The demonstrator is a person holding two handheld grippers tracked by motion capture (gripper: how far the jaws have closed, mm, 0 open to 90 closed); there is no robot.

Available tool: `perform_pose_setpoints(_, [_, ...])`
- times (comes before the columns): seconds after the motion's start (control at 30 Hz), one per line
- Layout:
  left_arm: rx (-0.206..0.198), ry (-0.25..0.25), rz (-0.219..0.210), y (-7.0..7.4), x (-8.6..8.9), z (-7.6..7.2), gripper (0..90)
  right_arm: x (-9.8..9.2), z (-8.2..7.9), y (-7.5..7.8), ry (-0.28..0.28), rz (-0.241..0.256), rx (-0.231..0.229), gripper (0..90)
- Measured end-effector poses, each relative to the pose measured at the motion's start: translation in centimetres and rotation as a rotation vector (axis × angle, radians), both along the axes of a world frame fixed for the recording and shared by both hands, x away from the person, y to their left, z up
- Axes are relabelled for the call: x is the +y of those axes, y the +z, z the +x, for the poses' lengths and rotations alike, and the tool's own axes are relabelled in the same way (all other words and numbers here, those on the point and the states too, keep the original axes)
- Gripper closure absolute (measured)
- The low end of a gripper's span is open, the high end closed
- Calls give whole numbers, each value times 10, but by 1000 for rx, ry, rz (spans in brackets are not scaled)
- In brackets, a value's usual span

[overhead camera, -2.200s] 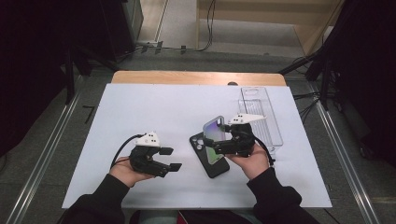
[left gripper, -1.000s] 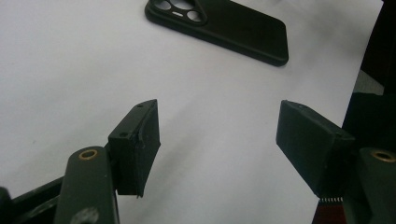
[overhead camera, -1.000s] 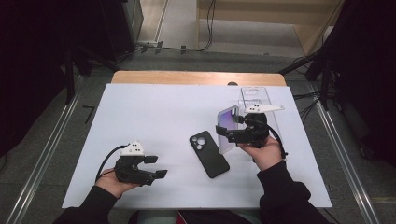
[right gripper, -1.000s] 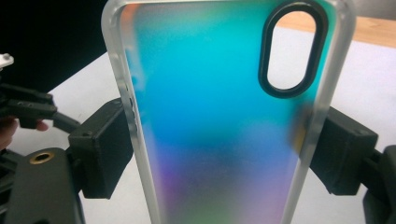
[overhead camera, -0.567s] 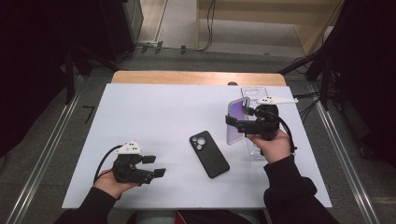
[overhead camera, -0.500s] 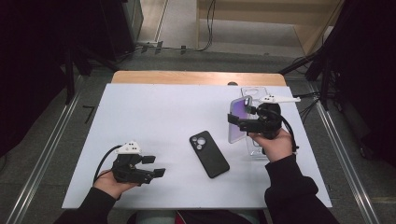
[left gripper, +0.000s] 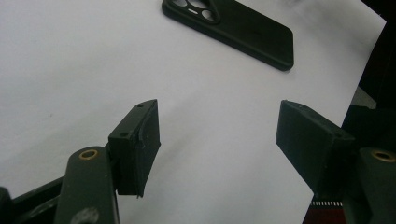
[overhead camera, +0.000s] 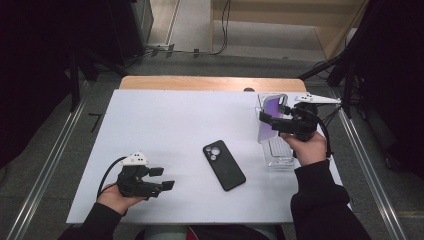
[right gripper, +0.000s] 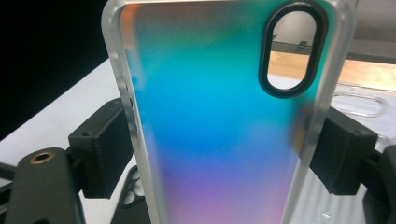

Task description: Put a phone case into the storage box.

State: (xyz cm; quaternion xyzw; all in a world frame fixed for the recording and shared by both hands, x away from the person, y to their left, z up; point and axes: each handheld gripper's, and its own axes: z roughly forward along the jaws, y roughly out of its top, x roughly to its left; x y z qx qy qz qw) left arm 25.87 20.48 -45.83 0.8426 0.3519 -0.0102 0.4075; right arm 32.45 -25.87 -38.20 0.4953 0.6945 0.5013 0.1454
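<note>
The right gripper clamps a glossy iridescent phone case with frosted edges; the left gripper gapes apart above the matte white bench.

High view looks down over the counter; 2 claw views sit close, sharing the phone.

This looks like a lab or test room, not a home. The surface is a plain white sheet on a wooden top, with dark curtains hanging on both sides and metal rails running along the grey floor. Black cables lie on the floor behind it, next to a light wooden box
</note>
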Motion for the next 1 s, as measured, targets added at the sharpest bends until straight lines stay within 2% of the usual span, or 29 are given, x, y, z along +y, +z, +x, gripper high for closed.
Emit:
perform_pose_setpoints(0.3, [0,2,1,0,0,0,310,-11,6,-1,-71,-32,14,154])
perform_pose_setpoints(0.47, [3,3,-1,0,0,0,310,-14,11,0,-107,-60,1,154])
perform_pose_setpoints(0.7, [6,6,-8,0,2,-1,310,-18,27,-5,-135,-71,15,153])
perform_pose_setpoints(0.87, [3,27,-17,0,5,-1,310,-21,37,-6,-156,-67,16,154])
perform_pose_setpoints(1.0, [0,33,-16,0,6,-1,310,-23,48,-5,-169,-100,24,153])
